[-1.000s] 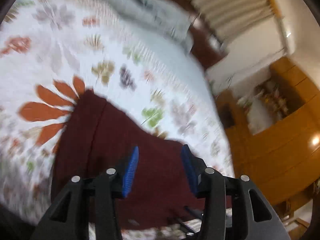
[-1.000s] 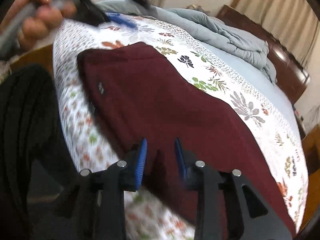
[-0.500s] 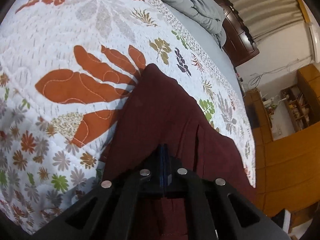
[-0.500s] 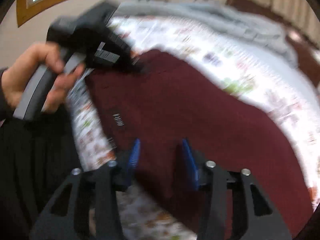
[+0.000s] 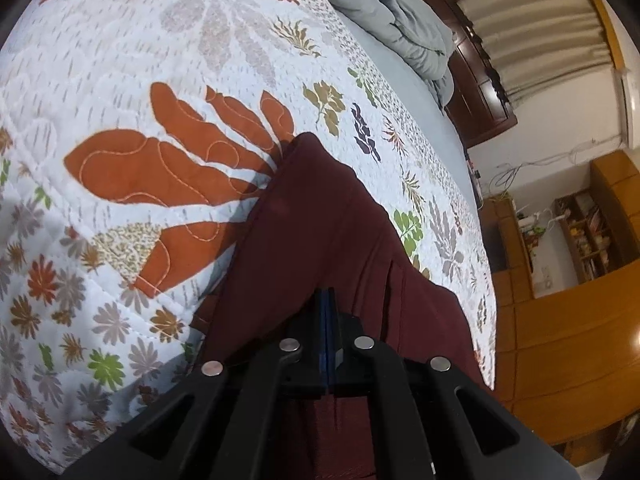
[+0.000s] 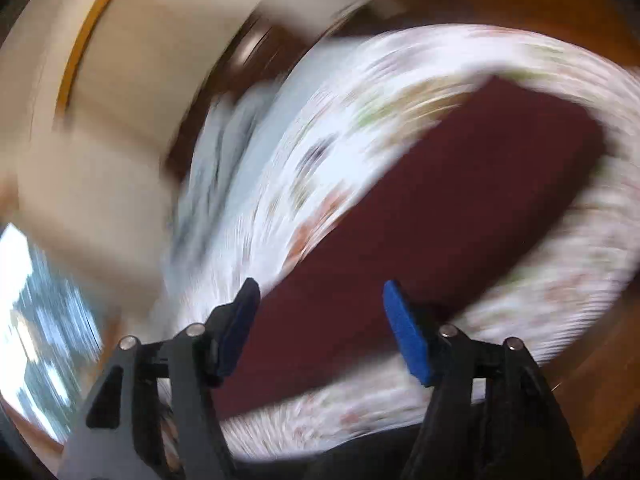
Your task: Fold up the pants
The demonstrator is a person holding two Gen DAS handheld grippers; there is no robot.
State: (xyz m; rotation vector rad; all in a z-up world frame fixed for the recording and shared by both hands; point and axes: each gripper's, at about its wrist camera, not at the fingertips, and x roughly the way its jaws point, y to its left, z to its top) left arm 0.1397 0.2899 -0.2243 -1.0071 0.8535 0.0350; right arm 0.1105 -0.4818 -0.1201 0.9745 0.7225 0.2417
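Note:
Dark maroon pants [image 5: 320, 232] lie on a floral quilt [image 5: 140, 80] on a bed. My left gripper [image 5: 327, 300] is shut, its blue pads pressed together on the near edge of the pants fabric. In the right wrist view, which is badly blurred by motion, the pants [image 6: 460, 184] stretch across the quilt [image 6: 320, 128]. My right gripper [image 6: 320, 292] is open wide and empty, above the near end of the pants.
A rumpled grey blanket [image 5: 392, 16] lies at the far end of the bed by a dark wooden headboard [image 5: 480, 92]. Wooden cabinets [image 5: 560, 320] stand to the right. A bright window [image 6: 24, 300] shows at the left of the right wrist view.
My left gripper closed on the pants edge and has held there. My right gripper opened wider and swung fast, so its view has turned and blurred.

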